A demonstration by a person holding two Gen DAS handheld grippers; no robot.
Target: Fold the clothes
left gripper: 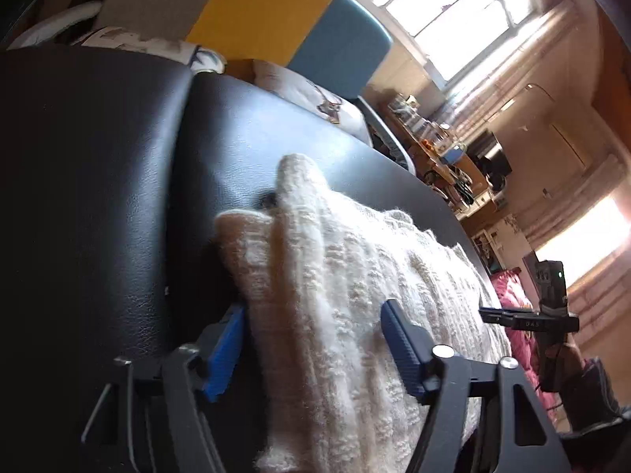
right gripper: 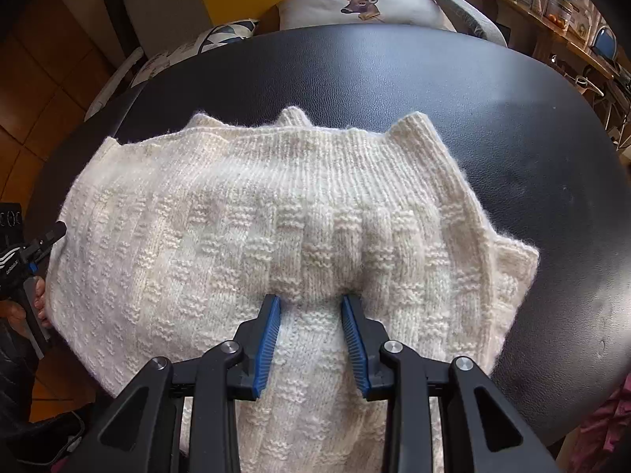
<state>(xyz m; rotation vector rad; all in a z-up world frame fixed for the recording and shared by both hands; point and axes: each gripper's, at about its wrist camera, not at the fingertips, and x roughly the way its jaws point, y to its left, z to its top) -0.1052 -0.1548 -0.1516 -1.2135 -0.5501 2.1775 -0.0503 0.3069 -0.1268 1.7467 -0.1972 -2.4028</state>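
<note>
Sweater (left gripper: 355,276), cream and thickly knitted, spread on the black padded table (left gripper: 118,157) with one part already laid over. Seen from the left wrist: left gripper (left gripper: 315,347) with fingers set wide around the thick doubled edge, knit between them; cannot tell whether the pads really press. Probably soft and limp, light but bulky, likely to sag and stretch when lifted by one point only. Not slippery, not fragile. Best taken at an edge or a corner, through both layers. Behind the far table edge: pink cloth (left gripper: 508,287), cluttered shelf (left gripper: 441,149), bright window (left gripper: 453,12), all well apart.

Seen from the right wrist: right gripper (right gripper: 311,303) pinching a raised ridge of the knit near its middle, with puckers around the tips. Ribbed hem toward the far side, corners sticking up. Deer cushion (right gripper: 363,4) on a chair beyond the table, not touching. Nothing else visible on the leather, so no obstacle apparent except the garment's own bulk.
</note>
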